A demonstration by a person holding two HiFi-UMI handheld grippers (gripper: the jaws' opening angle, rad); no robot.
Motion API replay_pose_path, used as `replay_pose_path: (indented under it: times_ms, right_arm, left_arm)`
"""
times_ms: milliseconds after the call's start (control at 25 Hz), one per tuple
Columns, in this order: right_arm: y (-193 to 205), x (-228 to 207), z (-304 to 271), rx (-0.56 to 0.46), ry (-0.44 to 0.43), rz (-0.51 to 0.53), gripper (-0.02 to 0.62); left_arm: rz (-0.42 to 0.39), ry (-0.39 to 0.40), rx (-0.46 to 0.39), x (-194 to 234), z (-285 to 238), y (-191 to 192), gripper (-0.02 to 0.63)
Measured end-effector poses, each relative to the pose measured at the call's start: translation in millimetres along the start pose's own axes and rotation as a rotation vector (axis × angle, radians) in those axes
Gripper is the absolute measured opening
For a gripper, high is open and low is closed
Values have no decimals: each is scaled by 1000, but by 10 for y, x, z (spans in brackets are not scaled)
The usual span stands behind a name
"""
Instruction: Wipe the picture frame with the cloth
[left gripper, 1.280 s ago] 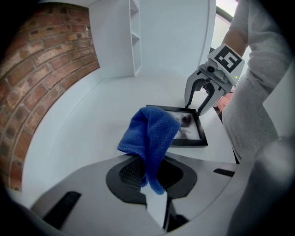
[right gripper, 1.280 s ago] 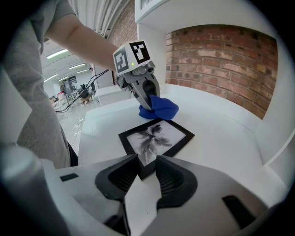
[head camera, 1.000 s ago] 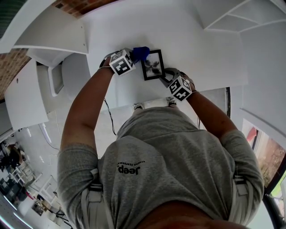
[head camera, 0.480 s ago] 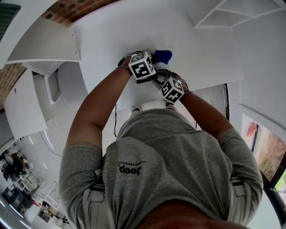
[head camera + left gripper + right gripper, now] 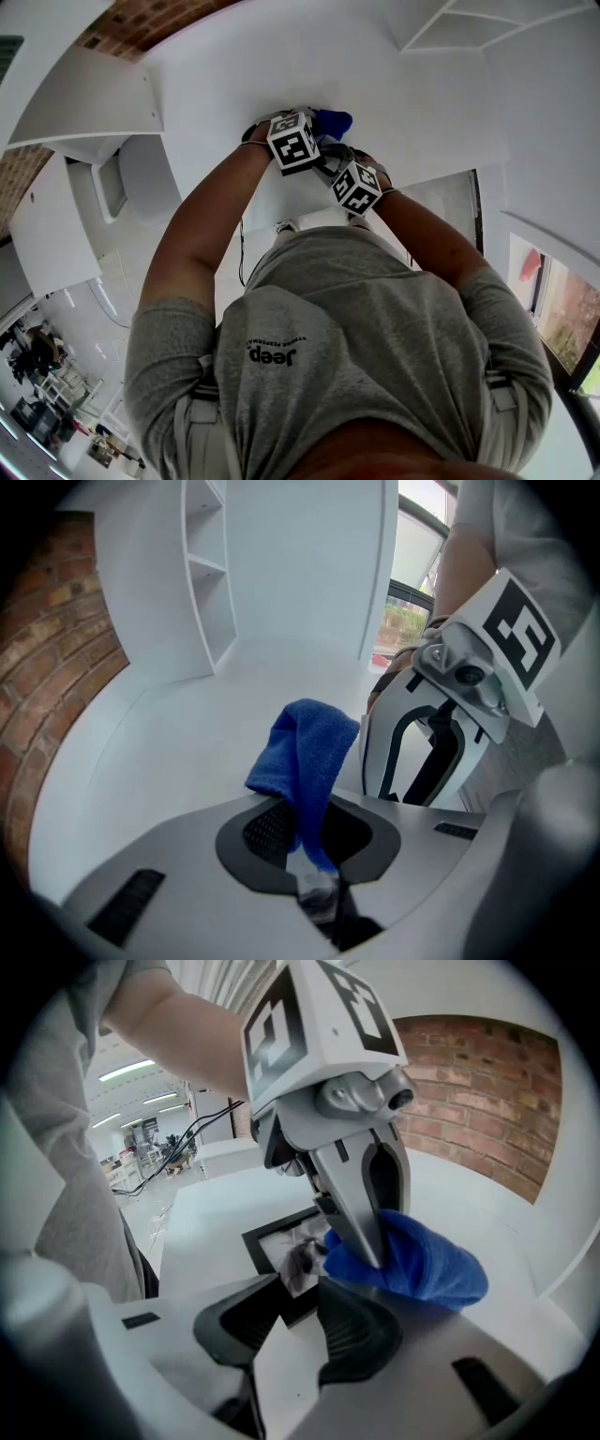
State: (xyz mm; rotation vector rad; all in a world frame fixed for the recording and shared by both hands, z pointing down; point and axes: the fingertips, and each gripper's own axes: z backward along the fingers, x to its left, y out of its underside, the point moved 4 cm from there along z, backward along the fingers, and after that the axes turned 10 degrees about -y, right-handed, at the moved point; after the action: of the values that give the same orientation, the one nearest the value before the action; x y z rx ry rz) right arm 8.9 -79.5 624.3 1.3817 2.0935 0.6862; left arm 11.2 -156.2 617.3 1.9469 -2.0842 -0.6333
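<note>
Left gripper (image 5: 314,841) pinches cloth (image 5: 305,752) over the picture frame (image 5: 251,1241)

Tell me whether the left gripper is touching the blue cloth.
Touching. In the left gripper view, the blue cloth is pinched between the closed jaws of the left gripper.

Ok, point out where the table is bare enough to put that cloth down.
The bare table runs wide from the blue cloth toward the white shelf unit and the brick wall. It is crowded around the picture frame, where the left gripper, holding the cloth, and the right gripper, on the frame, sit close together.
</note>
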Motion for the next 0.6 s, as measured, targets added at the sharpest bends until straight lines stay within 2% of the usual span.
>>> replay_pose_path:
  times_ms: [160,320,480,600]
  right_arm:
    - [18,-1,24,0,-1,-1,121]
    - [24,-7,39,1,0,-1,121]
    - [16,-2,35,6,1,1,121]
    - [11,-8,32,13,1,2,121]
  left_arm:
    - [-4,-10,15,-12,138,133,57]
    - [-25,-24,73,-71,269,455,57]
    - [43,-37,86,-107,460,794,57]
    - [89,-50,76,-113,570,910,57]
